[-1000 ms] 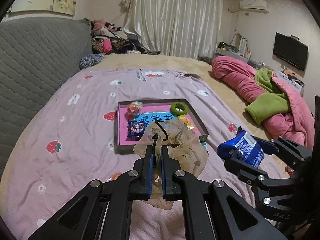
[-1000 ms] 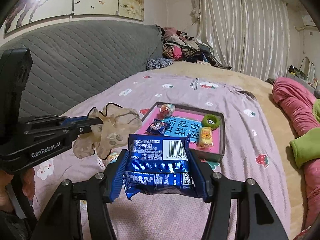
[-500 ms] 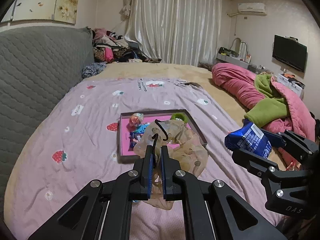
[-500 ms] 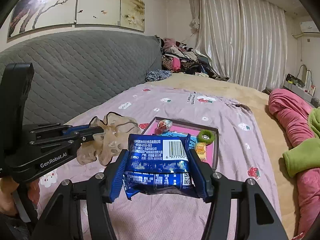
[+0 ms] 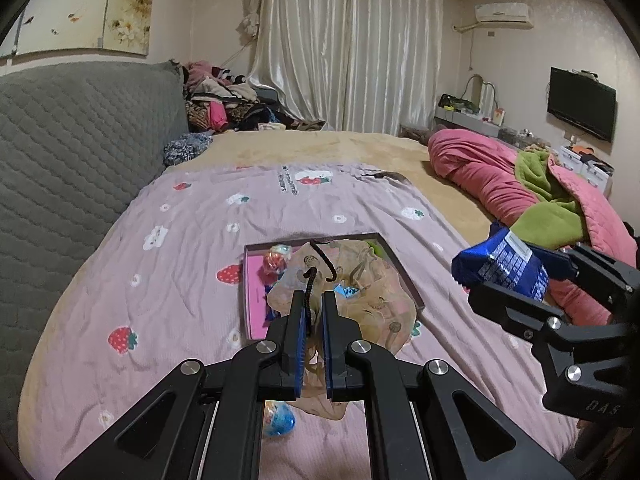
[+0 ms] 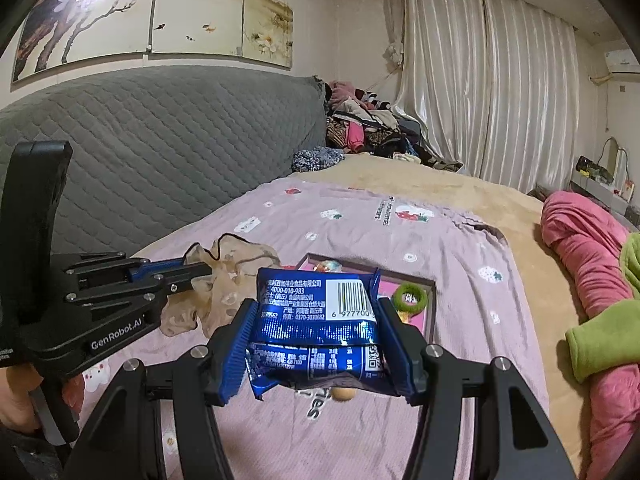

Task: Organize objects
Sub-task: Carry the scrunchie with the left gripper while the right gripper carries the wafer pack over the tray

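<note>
My left gripper (image 5: 313, 300) is shut on a sheer beige scrunchie (image 5: 360, 300) with a black cord, held in the air above the bed; the right wrist view shows this gripper (image 6: 200, 272) and the scrunchie (image 6: 224, 280) at left. My right gripper (image 6: 316, 320) is shut on a blue snack packet (image 6: 316, 312), its barcode facing the camera; the left wrist view shows the packet (image 5: 500, 268) at right. Beyond both lies a shallow pink-lined tray (image 5: 400, 268) (image 6: 430, 312) holding a candy, a blue wrapper and a green ring (image 6: 409, 298), partly hidden by the held things.
A blue-wrapped candy (image 5: 278, 420) and a small round tan piece (image 6: 342, 394) lie on the strawberry-print sheet (image 5: 180, 280). A grey quilted headboard (image 6: 160, 152) stands left; pink and green bedding (image 5: 540, 188) is piled right. A hand (image 6: 20, 396) grips the left tool.
Both grippers rose with their loads, so the tray looks smaller and farther below. A blue-wrapped candy has come into sight under the left gripper. Both grips are unchanged.
</note>
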Tool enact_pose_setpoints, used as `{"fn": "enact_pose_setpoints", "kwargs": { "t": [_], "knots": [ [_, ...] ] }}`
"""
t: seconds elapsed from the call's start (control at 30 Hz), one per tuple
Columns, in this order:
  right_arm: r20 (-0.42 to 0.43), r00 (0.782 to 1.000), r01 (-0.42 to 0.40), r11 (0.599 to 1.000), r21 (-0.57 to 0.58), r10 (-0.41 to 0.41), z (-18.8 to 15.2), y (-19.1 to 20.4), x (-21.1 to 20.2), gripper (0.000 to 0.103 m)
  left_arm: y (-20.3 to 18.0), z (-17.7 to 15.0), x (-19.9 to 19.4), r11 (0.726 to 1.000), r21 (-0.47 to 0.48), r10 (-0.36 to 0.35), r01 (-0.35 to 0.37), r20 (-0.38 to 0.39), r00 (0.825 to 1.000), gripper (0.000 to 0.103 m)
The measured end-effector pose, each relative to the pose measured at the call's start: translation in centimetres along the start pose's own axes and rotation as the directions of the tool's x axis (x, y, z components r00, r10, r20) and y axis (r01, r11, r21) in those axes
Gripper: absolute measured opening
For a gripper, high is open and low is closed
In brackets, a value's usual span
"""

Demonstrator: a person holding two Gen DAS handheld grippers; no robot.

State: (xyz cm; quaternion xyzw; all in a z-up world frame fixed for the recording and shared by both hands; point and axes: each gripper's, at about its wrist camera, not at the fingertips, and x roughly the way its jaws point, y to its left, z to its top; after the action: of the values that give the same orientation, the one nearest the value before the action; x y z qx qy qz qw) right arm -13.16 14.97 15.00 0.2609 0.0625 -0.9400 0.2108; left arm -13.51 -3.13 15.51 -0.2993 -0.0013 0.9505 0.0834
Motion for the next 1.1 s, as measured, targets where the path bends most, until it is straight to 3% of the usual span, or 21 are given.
{"fn": "enact_pose_setpoints", "kwargs": {
  "t": [0.6, 1.1],
  "knots": [
    [0.030, 0.999, 0.017, 1.000, -0.014, -0.016, 4.2, -1.2, 1.4, 0.059, 0.7, 4.3, 2.1, 1.000, 0.009, 0.007, -0.007, 0.019, 1.000, 0.007],
    [0.009, 1.000, 0.024, 1.000, 0.007, -0.024, 4.9, -2.4, 4.5, 0.059, 0.7, 5.2, 5.9, 1.000, 0.006, -0.008, 0.008, 0.001, 1.000, 0.007]
  ]
}}
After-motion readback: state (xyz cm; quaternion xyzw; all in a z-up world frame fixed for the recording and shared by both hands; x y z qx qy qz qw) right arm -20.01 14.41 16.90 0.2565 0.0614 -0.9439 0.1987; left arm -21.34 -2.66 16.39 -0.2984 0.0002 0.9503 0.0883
